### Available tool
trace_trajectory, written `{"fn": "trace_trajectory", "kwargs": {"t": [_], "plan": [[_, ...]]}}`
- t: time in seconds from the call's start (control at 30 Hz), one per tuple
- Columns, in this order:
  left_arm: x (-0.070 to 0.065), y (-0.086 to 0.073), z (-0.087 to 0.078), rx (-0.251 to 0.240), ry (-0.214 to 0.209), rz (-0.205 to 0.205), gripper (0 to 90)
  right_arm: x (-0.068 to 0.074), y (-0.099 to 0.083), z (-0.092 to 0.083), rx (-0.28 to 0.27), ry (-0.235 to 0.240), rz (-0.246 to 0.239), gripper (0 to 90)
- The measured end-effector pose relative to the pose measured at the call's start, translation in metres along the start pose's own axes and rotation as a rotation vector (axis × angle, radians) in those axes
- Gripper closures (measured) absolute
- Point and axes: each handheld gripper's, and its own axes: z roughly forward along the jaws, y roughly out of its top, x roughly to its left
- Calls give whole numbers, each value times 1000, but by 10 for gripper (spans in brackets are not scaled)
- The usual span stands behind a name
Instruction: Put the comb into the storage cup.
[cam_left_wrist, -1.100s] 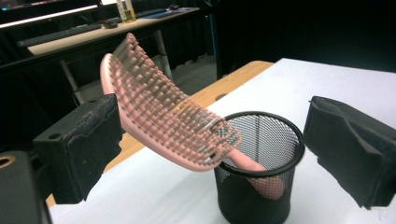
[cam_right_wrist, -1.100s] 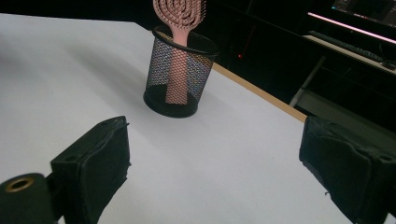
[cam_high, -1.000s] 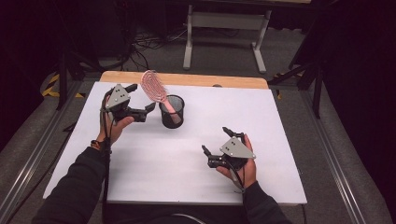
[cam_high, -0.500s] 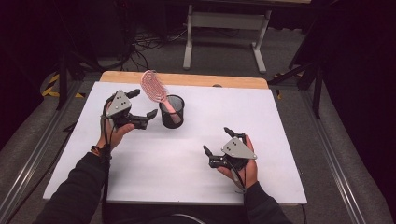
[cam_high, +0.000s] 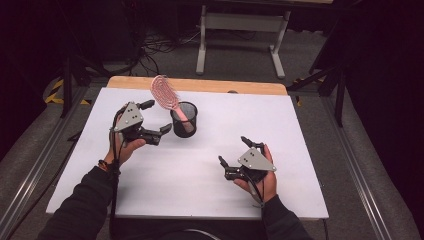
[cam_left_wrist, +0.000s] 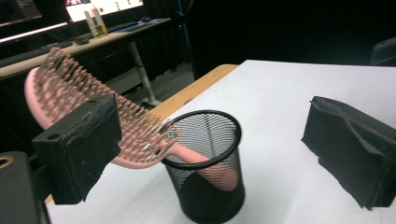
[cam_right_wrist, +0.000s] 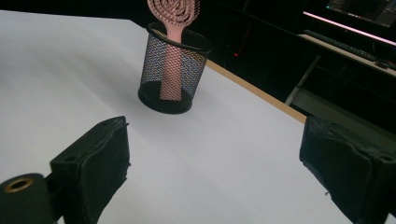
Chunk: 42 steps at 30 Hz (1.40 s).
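A pink hairbrush (cam_high: 163, 93) stands handle-down in a black mesh cup (cam_high: 184, 121) at the back middle of the white table (cam_high: 200, 200), with its head leaning left over the rim. My left gripper (cam_high: 156, 117) is open just left of the cup, holding nothing. In the left gripper view the cup (cam_left_wrist: 210, 182) and the brush (cam_left_wrist: 60, 88) sit beyond the open gripper (cam_left_wrist: 210, 135), and the brush head passes behind the left pad. My right gripper (cam_high: 233, 150) is open and empty at the front right. In the right gripper view the cup (cam_right_wrist: 172, 70) and the brush (cam_right_wrist: 173, 14) are far ahead of the gripper (cam_right_wrist: 217, 158).
A wooden strip (cam_high: 200, 85) runs along the table's far edge. Behind it on the floor are a grey metal stand (cam_high: 240, 30) and cables (cam_high: 155, 50). Metal rails (cam_high: 30, 175) flank the table on both sides.
My left gripper has drawn back a little toward the person, still open beside the cup. The brush, the cup and my right gripper have hardly moved.
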Motion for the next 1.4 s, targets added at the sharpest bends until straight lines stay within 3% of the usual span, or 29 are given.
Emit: {"fn": "trace_trajectory", "kwargs": {"t": [0.63,1.4], "plan": [[-25,1,-4,13,-71,53,50,-4,-1,-6,-2,-20,0,90],[-41,-12,-21,58,-120,103,47,-2,2,-9,-15,-18,-6,90]]}}
